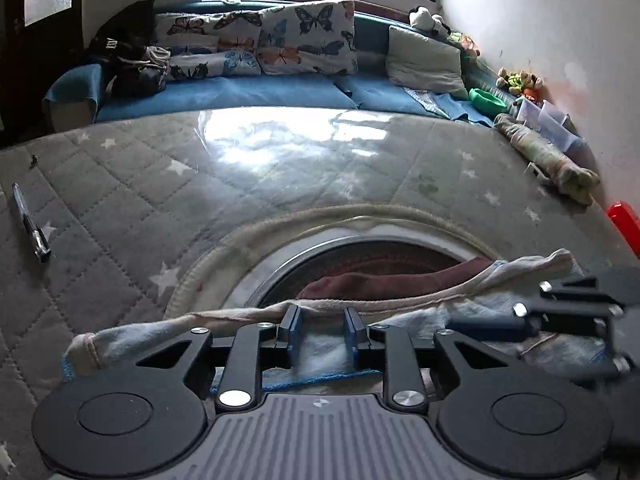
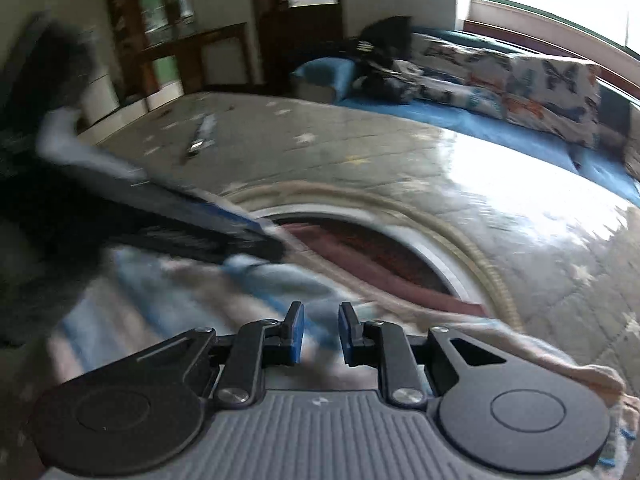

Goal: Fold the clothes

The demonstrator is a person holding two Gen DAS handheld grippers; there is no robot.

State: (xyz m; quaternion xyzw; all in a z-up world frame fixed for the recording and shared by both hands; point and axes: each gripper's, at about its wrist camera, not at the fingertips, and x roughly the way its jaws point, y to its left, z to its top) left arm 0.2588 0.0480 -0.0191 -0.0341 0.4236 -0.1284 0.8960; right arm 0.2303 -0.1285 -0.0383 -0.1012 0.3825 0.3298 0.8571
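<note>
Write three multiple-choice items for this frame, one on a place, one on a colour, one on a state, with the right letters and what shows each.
1. Where does the pen lie?
A. on the quilted mat
B. on the blue cushions
C. in a gripper

2. What colour is the cloth lying just beyond the pale garment?
A. green
B. maroon
C. yellow

3. How do the left gripper jaws stand?
A. clamped on the pen
B. pressed fully together
C. parted, with the pale garment between them

Answers: 1 A, it rests on the star-patterned quilted mat at far left. 2 B, a dark red band shows there. 3 C, a clear gap separates the blue pads.
</note>
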